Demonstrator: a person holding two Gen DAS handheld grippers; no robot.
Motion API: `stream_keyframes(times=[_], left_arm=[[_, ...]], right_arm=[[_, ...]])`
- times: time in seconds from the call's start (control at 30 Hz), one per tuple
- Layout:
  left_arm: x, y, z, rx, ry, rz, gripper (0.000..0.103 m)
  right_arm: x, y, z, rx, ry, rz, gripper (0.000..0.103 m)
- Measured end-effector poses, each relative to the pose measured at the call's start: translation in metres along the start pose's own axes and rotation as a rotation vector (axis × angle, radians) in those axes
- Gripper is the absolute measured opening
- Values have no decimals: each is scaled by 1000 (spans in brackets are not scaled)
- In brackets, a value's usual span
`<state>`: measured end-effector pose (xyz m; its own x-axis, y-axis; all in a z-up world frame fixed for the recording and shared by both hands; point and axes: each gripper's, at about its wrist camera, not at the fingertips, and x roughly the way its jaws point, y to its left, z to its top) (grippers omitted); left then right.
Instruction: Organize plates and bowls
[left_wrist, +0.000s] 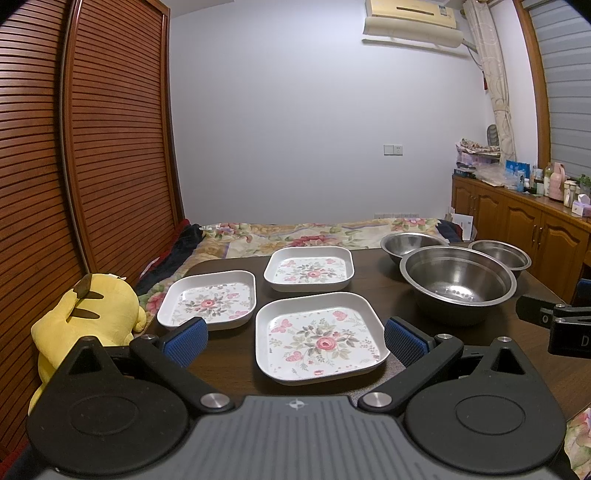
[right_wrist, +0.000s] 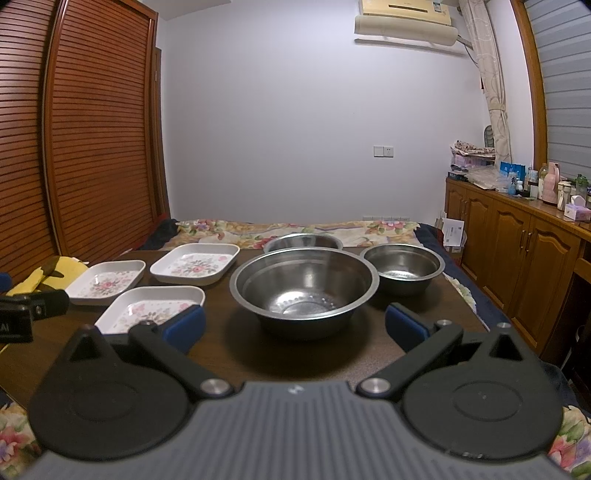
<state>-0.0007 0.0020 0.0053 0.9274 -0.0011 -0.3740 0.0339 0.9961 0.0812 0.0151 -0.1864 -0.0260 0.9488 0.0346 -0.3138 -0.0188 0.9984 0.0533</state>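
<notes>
Plates and bowls are all sitting loose on the dark table (left_wrist: 229, 369), nothing stacked yet. Left gripper (left_wrist: 293, 341) is spread wide and holding nothing, with the nearest floral plate (left_wrist: 319, 339) dead ahead between its blue pads, so that arm's clearly closer to the 3 plates. Right gripper (right_wrist: 293, 326) is spread wide too, empty, lined up on the big steel bowl (right_wrist: 304, 290), with 2 smaller bowls behind it. I'd guess each side just goes straight forward.
</notes>
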Motion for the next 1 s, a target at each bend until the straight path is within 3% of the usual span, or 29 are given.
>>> stream_keyframes(times=[1.0], left_arm=[[3, -2, -8, -4, 24, -5, 103]], right_arm=[[1, 1, 0, 1, 5, 6, 103]])
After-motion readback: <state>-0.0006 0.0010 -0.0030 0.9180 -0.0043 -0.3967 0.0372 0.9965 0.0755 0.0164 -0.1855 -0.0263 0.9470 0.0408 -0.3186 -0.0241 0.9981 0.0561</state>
